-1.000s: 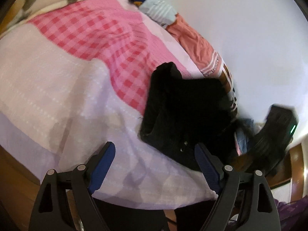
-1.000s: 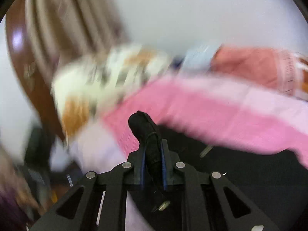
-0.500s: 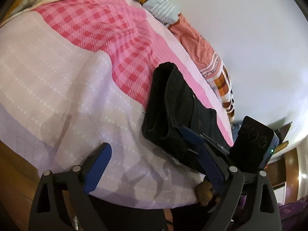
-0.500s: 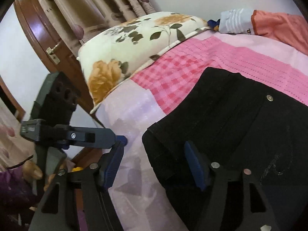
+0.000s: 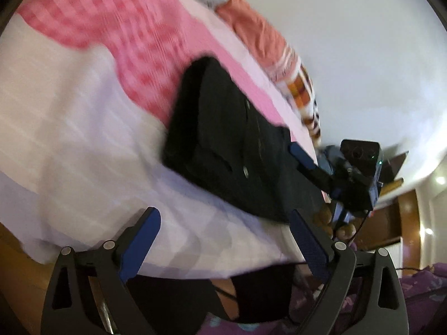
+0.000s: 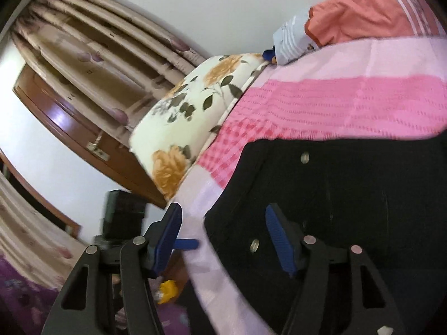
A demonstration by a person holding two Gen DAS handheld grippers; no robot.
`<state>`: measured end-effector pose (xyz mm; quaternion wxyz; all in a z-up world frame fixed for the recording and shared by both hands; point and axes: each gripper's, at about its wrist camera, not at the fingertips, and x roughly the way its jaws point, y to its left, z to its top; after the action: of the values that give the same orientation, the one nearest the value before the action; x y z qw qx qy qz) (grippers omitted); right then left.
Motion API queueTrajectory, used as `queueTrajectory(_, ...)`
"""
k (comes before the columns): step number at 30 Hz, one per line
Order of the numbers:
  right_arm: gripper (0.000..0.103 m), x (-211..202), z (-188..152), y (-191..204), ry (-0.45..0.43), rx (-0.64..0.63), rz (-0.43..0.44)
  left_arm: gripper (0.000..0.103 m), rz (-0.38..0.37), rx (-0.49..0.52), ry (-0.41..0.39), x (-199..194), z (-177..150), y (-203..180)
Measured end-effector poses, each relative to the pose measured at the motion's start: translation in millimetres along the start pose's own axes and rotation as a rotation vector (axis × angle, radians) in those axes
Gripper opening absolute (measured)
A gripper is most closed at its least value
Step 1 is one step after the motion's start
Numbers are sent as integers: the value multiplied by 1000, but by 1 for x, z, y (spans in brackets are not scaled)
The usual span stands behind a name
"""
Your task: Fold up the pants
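The left gripper [image 5: 223,226] hangs over the near edge of the bed [image 5: 69,145], its blue pads spread wide with nothing between them; below it the bedspread drops away to a wooden floor. Ahead of it and to its left lies a broad stretch of bare pale and pink-checked cover, open room. The black pants [image 5: 229,145], folded into a thick dark bundle, lie just ahead of this gripper and to its right, apart from its fingers, with one long side running near the bed's edge. Beyond them, along the white wall, orange clothing [image 5: 259,36] is heaped.

The right gripper [image 6: 223,234] is released: its jaws have just been opening and then eased in slightly, and they stand apart. Its right pad sits over the pants [image 6: 349,195], its left pad over the edge of the bed beside them, so the bundle's near corner falls between the two; no pad presses on the cloth. Ahead and to its left rest a floral pillow [image 6: 190,120], a wooden headboard [image 6: 72,136] and curtains [image 6: 92,55]. The left gripper [image 6: 192,243] shows low to its left.
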<state>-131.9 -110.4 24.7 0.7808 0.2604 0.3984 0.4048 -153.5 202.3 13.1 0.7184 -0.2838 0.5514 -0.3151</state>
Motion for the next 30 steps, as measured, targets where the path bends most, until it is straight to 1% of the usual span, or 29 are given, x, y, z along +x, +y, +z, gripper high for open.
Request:
queueTrajectory(2,61,-5,-11,-2,25,21,15,93,4,31,-11,8,0,-8)
queueTrajectory(3,61,-7,-15,-3,34,30,23,93,-11,37,-26,10,2,-12)
queueTrajectory(5,61,-14,-28,-6,54,52,28,93,-46,22,-44,15,6,-15)
queueTrajectory(6,61,-19,-34,-6,59,59,25,93,-51,18,-44,20,8,-16)
queueTrajectory(7,61,-24,-39,-7,59,67,26,90,-26,33,-27,28,10,-20)
queueTrajectory(8,62,-28,-43,-8,57,77,28,84,-1,57,-20,32,9,-25)
queueTrajectory(10,63,-38,-51,-12,49,114,38,79,38,111,-33,38,8,-37)
queueTrajectory(12,63,-47,-57,-16,38,145,46,50,84,145,-59,40,8,-43)
queueTrajectory(13,63,-52,-61,-18,32,161,49,23,134,161,-74,40,8,-45)
queueTrajectory(14,63,-56,-64,-20,30,172,51,23,150,153,-80,40,9,-43)
queueTrajectory(19,64,-73,-77,-29,18,204,38,22,120,45,-42,46,8,-18)
queueTrajectory(21,65,-78,-79,-35,8,217,26,22,120,34,-45,46,8,-16)
queueTrajectory(23,65,-84,-78,-44,-14,242,14,22,119,41,-61,46,15,-22)
queueTrajectory(24,65,-86,-77,-49,-30,253,20,22,117,53,-72,46,19,-28)
queueTrajectory(27,66,-89,-78,-64,-55,287,7,22,106,156,-137,39,36,-59)
queueTrajectory(28,66,-89,-79,-70,-64,315,20,22,82,214,-175,35,39,-77)
queueTrajectory(29,66,-90,-81,-72,-78,324,33,22,73,273,-203,32,38,-90)
queueTrajectory(30,66,-91,-82,-73,-94,316,39,22,92,337,-226,32,36,-102)
